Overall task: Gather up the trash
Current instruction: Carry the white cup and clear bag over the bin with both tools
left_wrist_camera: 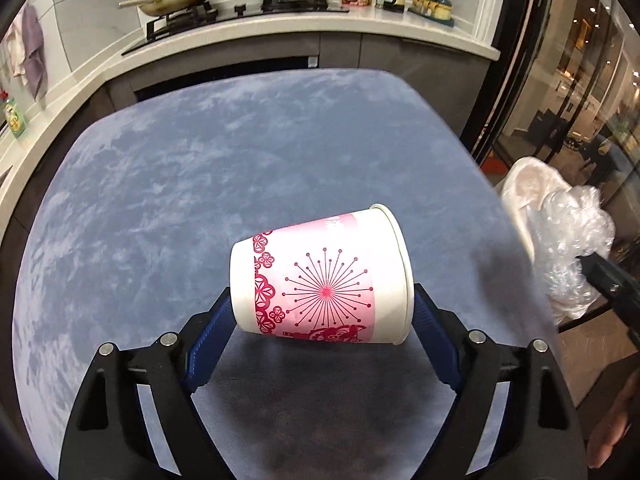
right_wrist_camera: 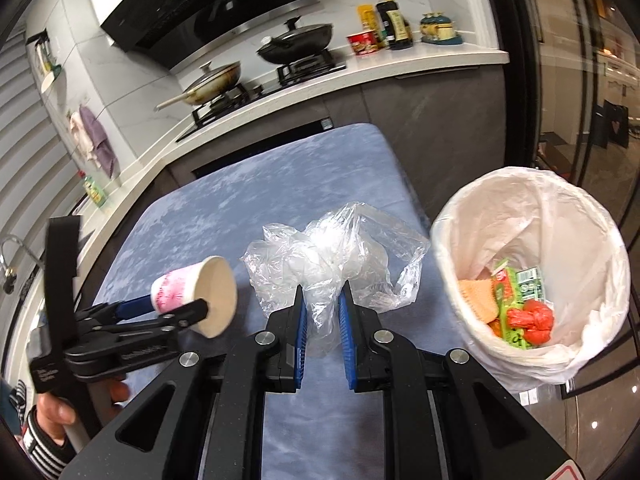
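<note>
Right wrist view gives the best read on progress: the white-lined trash bin point(right_wrist_camera: 532, 280) off to the right of the fingers already holds scraps, an orange cloth, green and red packaging, a knotted red bag, so part of the collecting looks done. Two pieces are in hand and not yet dropped. The right gripper point(right_wrist_camera: 322, 312) has its blue pads pinched tight on the crumpled clear plastic bag point(right_wrist_camera: 336, 256), which billows out ahead of the fingertips over the blue cloth-covered table point(right_wrist_camera: 248, 200). To its left, the left gripper point(right_wrist_camera: 180, 312) grips the paper cup point(right_wrist_camera: 196, 296) sideways, mouth facing the bin side. Left wrist view confirms it: the cup point(left_wrist_camera: 324, 280), white with a red starburst print, is wedged between the blue pads, base against one finger, rim against the other, lifted off the table point(left_wrist_camera: 200, 160). I'd judge both still need carrying right to the bin. No other trash shows on the tabletop. Beyond the fingers runs the counter with the stove point(left_wrist_camera: 240, 12), two pans and bottles, well apart. Nothing blocks the way, though both grippers may crowd each other at the rim.
</note>
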